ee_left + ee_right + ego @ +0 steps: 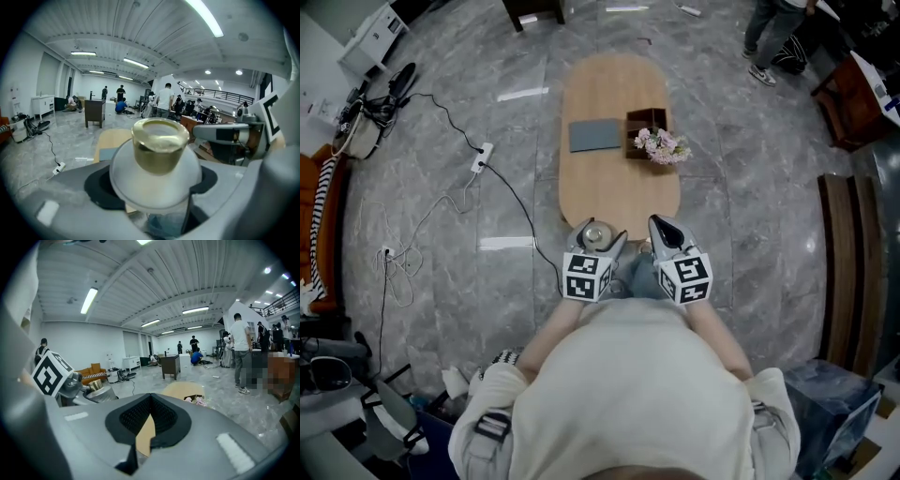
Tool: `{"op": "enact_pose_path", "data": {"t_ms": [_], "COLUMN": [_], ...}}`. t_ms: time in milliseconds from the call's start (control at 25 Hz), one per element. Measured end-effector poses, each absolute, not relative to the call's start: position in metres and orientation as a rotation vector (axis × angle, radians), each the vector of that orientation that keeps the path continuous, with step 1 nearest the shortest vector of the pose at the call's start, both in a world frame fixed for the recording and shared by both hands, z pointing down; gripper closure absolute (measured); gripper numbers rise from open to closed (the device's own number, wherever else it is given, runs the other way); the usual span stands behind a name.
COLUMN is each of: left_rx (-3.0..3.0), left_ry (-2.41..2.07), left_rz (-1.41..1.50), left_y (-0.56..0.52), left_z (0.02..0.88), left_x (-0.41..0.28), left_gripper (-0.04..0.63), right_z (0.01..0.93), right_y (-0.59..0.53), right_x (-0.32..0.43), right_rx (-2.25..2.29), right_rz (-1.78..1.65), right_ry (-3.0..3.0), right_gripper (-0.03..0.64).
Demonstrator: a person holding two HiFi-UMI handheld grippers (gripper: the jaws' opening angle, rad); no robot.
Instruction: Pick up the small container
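Note:
The small container (159, 157) is a round white pot with a gold neck and rim. My left gripper (155, 183) is shut on its white body and holds it upright in the air. In the head view the small container (595, 234) sits between the left gripper's (598, 231) jaws, over the near end of the oval wooden table (619, 192). My right gripper (662, 227) hovers just to the right, shut and holding nothing. In the right gripper view the right gripper (149, 422) has its black pads (164, 420) closed together, and the container's gold top (96, 385) shows at the left.
On the table's far half lie a grey mat (594, 134), a brown wooden organizer (645, 129) and pink flowers (663, 145). A power strip (480, 157) with cables lies on the floor to the left. A person (773, 37) stands at the far right, near wooden benches (848, 272).

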State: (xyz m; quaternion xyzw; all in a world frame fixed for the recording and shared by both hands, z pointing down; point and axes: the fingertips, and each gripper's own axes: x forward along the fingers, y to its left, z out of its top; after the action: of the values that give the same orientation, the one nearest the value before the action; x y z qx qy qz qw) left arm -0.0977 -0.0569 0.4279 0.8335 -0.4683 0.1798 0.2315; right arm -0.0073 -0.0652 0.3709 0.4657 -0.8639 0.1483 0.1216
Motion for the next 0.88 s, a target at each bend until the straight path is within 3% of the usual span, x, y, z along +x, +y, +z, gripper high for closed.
{"op": "enact_pose_path", "data": {"t_ms": [880], "left_rx": [2.273], "left_ry": [-1.386], "left_rz": [0.392], "left_y": [-0.049], "left_z": [0.400], "left_x": [-0.152], "left_gripper": [0.244], "right_z": [0.343], "right_y": [-0.071], "right_x": [-0.036], "right_rx": [1.372], "right_rz": [0.320], "right_ry": [-2.570], "right_gripper": [0.617]}}
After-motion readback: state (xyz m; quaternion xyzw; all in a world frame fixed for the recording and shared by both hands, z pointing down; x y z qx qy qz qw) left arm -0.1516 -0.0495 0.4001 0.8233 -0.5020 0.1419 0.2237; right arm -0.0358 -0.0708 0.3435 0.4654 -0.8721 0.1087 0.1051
